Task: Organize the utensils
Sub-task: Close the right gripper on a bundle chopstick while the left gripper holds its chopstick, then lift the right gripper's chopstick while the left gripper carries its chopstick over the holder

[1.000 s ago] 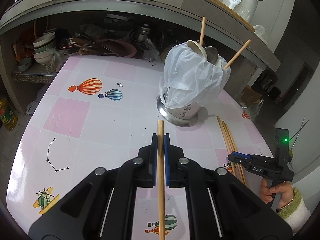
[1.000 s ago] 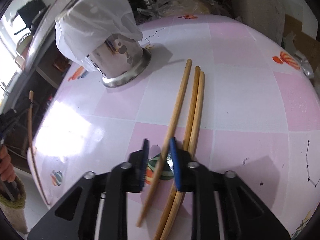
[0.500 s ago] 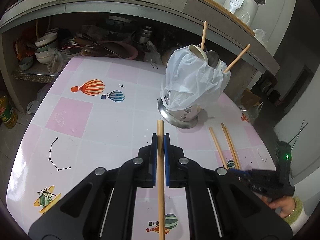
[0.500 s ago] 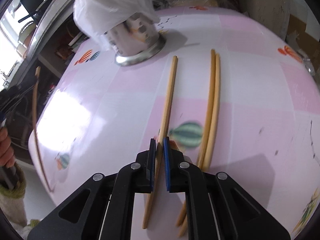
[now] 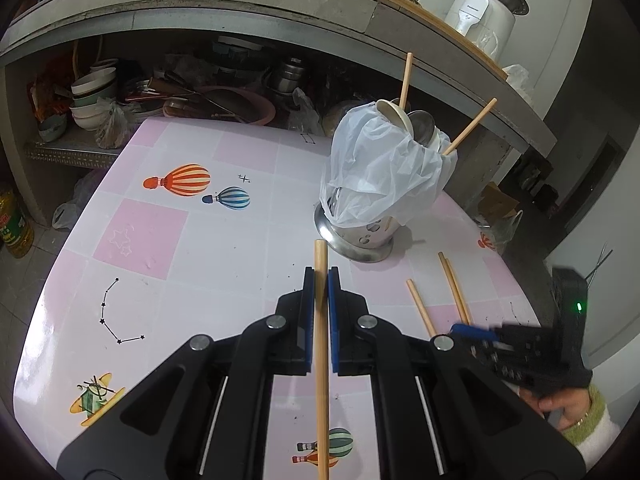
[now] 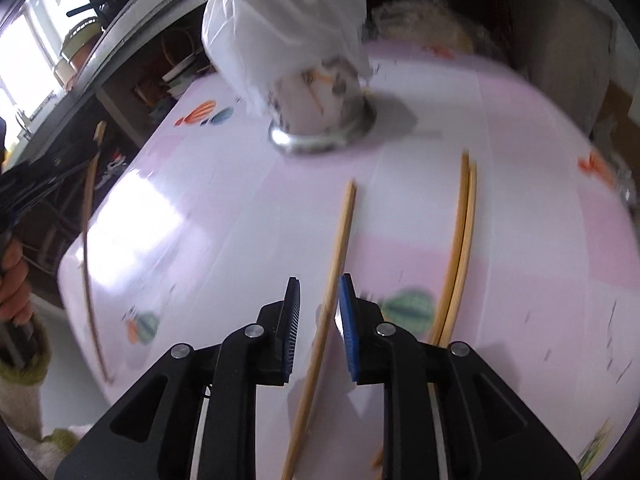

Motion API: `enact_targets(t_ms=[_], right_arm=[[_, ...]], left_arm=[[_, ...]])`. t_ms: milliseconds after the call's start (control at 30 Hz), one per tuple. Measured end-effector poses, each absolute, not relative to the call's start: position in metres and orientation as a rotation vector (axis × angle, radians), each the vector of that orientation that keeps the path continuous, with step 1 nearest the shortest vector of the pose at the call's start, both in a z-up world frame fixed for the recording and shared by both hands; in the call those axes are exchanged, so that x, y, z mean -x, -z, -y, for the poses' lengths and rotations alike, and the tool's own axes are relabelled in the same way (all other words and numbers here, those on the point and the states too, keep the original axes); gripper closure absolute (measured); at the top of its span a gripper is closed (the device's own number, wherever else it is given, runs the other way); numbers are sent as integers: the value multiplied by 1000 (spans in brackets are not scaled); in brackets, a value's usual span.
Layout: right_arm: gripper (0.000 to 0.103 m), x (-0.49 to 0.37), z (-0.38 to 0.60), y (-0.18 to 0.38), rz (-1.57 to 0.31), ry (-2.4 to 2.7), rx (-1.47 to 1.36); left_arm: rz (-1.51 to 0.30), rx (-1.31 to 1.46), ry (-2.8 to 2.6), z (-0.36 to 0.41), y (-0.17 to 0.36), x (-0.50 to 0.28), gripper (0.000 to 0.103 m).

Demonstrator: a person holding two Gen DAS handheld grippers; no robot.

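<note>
Left gripper [image 5: 321, 280] clamps one chopstick [image 5: 321, 344] at frame centre, while right gripper [image 6: 318, 300], jaws just opening and clear of a second chopstick [image 6: 340, 248] between them, risks dropping it short of the bagged holder [image 6: 320, 120] at top; two more [image 6: 460, 248] lie right.

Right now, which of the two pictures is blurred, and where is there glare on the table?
Right wrist view: motion blur smears the metal utensil holder and the table prints; strong window glare whitens the table's left part. Left wrist view: sharp, evenly lit, only the right gripper at the edge is slightly blurred; fisheye bends the shelf.
</note>
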State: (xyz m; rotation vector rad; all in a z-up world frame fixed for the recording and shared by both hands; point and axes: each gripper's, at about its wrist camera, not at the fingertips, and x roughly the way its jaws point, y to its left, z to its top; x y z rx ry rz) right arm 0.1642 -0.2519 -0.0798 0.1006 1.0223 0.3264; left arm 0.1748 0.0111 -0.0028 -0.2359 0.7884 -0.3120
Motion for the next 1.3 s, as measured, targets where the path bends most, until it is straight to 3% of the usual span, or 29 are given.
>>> enact_targets(t_ms=[500, 633, 867, 1300], right_arm=[[83, -228, 228, 95, -1059, -305, 23], [92, -228, 222, 100, -1061, -280, 61], [96, -224, 231, 98, -1048, -294, -29], [96, -175, 277, 6, -788, -353, -233]], left_arm=[[-791, 243, 315, -12, 3, -176, 98], [-791, 242, 315, -12, 3, -176, 98], [-790, 242, 317, -11, 3, -177, 98], [-770, 217, 323, -4, -6, -169, 98]])
